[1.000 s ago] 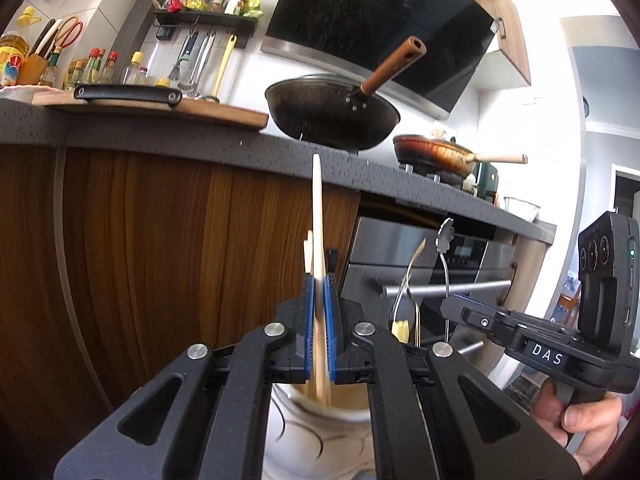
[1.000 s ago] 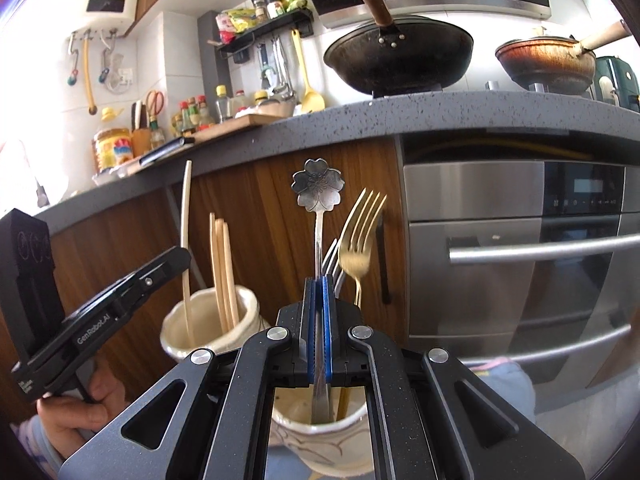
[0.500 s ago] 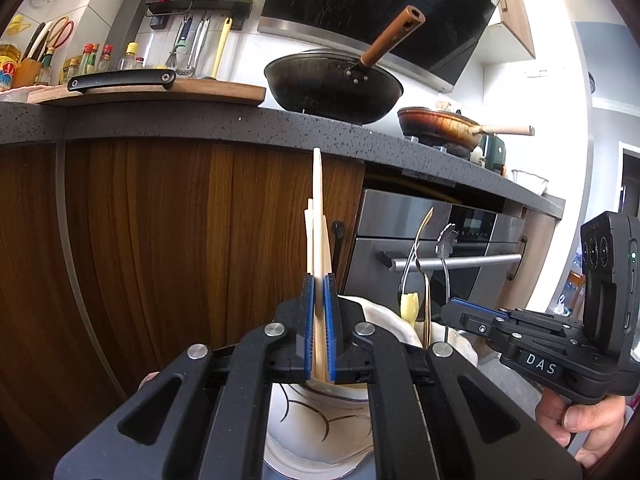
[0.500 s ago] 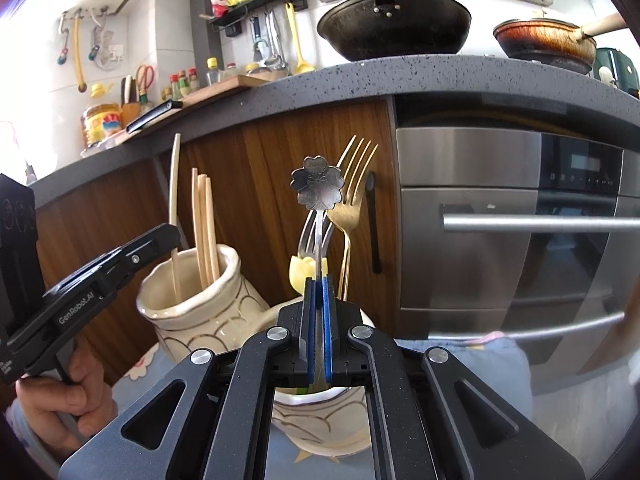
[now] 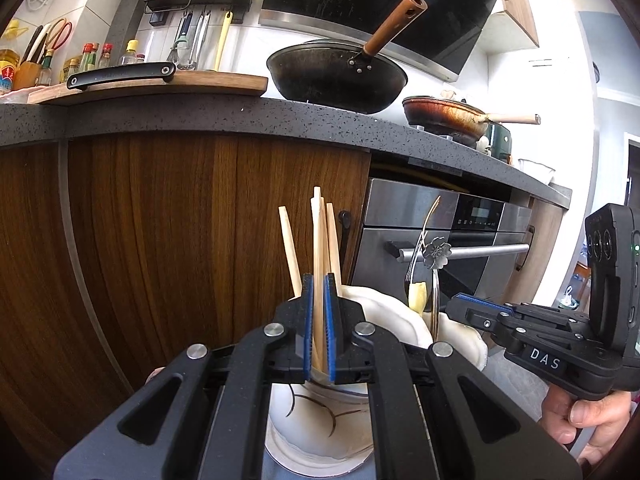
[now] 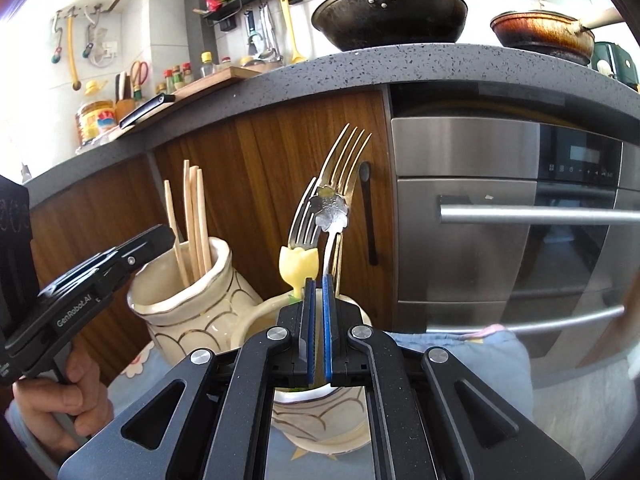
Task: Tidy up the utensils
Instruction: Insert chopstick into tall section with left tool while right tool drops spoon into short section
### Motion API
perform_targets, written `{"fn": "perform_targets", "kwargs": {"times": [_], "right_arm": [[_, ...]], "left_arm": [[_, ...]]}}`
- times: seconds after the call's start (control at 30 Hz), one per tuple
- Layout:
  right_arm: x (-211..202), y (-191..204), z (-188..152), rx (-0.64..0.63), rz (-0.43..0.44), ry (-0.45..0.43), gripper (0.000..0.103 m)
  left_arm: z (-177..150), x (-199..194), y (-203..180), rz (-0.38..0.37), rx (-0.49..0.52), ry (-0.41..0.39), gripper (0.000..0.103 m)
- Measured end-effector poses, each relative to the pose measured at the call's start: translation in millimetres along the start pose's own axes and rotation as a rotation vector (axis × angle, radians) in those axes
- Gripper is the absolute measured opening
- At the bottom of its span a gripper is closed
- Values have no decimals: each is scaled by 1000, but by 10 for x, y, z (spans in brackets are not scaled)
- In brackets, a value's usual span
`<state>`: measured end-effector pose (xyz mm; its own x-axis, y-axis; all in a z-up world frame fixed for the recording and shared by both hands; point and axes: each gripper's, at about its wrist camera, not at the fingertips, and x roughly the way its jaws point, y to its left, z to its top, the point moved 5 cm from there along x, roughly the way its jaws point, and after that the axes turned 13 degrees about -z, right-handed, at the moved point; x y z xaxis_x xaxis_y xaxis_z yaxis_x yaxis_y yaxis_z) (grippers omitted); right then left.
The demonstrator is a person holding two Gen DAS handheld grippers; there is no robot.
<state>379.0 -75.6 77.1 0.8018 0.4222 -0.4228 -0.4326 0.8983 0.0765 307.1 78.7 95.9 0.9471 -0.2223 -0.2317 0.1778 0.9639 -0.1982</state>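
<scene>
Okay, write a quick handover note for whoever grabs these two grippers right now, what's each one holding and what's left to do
Left gripper: jaws shut on a wooden chopstick, lowered into the chopstick vase beside the others.
Right gripper: jaws shut on the flower-handled spoon, over the cutlery cup that holds the gold fork and yellow-handled fork.
Done: utensils sorted by type.
Left: release both and withdraw.

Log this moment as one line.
left gripper: shut on chopstick over vase | right gripper: shut on flower-handled utensil
</scene>
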Motion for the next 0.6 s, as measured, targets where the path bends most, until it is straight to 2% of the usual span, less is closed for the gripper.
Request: {"fn": "perform_targets", "kwargs": {"times": [0.13, 0.2, 0.27, 0.37, 0.4, 0.47, 0.6], "right_arm": [[-14, -1, 8, 2, 2, -2, 5], [-27, -6, 12, 7, 5, -4, 9], [-42, -12, 18, 8, 6, -8, 17], [-78, -9, 23, 2, 5, -18, 25], [-88, -9, 22, 0, 4, -20, 26], [-110, -18, 21, -3, 1, -24, 30], [-148, -56, 23, -1, -5, -35, 38]], "left_arm": [[4, -15, -6, 1, 3, -4, 6], [6, -22, -4, 3, 2, -7, 8], [9, -34, -5, 6, 4, -11, 20], [14, -65, -9, 11, 10, -20, 30], [13, -78, -11, 13, 12, -22, 33], [15, -107, -13, 14, 13, -28, 47], [35, -173, -10, 20, 20, -41, 60]]}}
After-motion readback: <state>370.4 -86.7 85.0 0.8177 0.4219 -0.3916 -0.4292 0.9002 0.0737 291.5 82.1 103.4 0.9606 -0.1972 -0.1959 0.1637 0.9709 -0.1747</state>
